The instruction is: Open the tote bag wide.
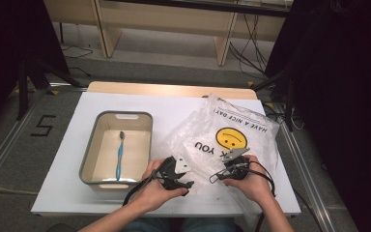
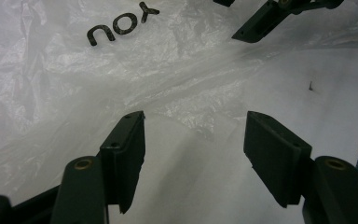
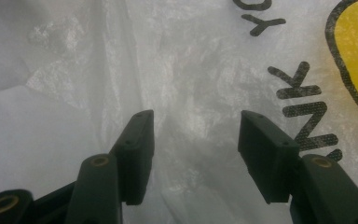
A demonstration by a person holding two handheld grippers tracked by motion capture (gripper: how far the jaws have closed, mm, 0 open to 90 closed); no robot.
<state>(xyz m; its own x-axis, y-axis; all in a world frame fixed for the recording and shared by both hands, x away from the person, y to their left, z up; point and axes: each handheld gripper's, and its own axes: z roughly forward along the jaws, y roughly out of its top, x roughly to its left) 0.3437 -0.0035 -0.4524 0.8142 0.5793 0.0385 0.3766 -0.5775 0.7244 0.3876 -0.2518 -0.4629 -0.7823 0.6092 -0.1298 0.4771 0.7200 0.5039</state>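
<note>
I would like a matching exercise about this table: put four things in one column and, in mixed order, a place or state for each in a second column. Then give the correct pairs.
Things
1. toothbrush
2. plastic bag
3. grey bin
4. left gripper

Places or states
A. crumpled flat on the table's right half, smiley face printed on it
B. jaws open over the bag's near edge
C. lying inside the bin
D. standing on the table's left half

Pairs: 1-C, 2-A, 3-D, 4-B
</note>
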